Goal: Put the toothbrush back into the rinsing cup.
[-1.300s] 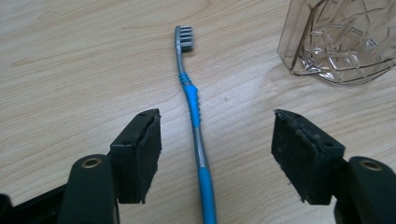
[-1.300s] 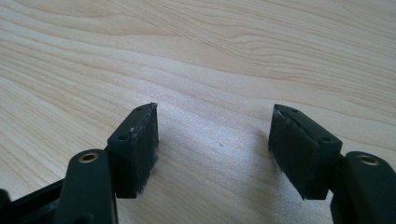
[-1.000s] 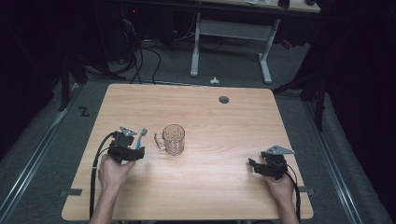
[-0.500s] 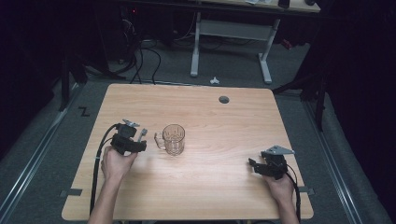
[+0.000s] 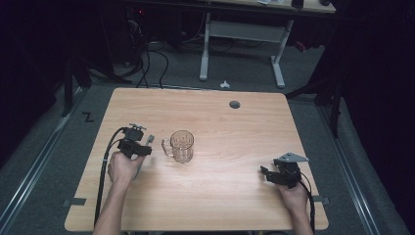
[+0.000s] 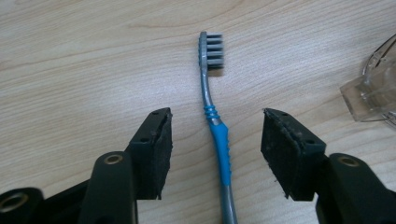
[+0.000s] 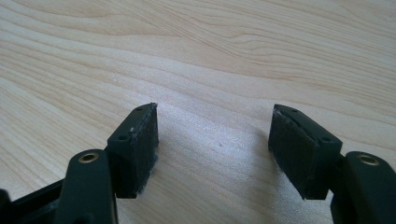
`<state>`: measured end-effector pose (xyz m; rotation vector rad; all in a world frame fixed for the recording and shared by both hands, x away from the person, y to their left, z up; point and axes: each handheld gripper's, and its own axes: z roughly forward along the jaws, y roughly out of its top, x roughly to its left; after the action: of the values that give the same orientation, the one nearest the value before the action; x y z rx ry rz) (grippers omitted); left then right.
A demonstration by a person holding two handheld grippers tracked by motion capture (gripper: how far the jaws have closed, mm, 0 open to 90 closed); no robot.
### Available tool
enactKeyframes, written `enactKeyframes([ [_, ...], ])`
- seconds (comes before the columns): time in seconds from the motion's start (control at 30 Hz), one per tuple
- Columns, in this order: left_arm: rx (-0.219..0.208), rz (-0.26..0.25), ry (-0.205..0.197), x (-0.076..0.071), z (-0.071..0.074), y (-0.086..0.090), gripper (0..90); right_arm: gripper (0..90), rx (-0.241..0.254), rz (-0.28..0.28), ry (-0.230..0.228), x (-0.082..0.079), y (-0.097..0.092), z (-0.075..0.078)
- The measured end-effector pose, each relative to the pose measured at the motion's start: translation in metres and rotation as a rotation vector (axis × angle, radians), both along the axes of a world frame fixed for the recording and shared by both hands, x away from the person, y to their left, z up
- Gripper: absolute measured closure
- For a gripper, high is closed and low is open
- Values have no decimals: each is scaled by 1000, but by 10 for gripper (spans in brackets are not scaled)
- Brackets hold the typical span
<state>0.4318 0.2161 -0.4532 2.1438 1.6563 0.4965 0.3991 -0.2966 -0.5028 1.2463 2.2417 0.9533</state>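
Left gripper spread wide, straddling the toothbrush, which lies flat on the table at the glass mug's 9 o'clock, probably lined up for a grasp. Right gripper, at the mug's 4 o'clock, gapes empty, apparently parked.

My left gripper near table's left edge, jaws spread wide, held low over wood, forearm entering from near edge. My right gripper near right near corner, jaws likewise apart, empty, low over surface.
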Motion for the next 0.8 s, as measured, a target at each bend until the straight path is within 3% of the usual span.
enactKeyframes([
  [0.2,-20,2,24,10,-2,-3,497,337,0,0,0,0,0,0],
  [0.3,-1,-1,56,14,-5,-3,512,337,1,-1,0,0,0,0],
  [0.47,12,-9,73,18,-5,-5,545,337,1,-1,0,0,0,0],
  [0.7,-4,-8,111,25,-9,-5,597,337,1,0,1,0,0,0],
  [0.8,8,-8,133,26,-12,-5,614,337,1,0,1,0,0,0],
])
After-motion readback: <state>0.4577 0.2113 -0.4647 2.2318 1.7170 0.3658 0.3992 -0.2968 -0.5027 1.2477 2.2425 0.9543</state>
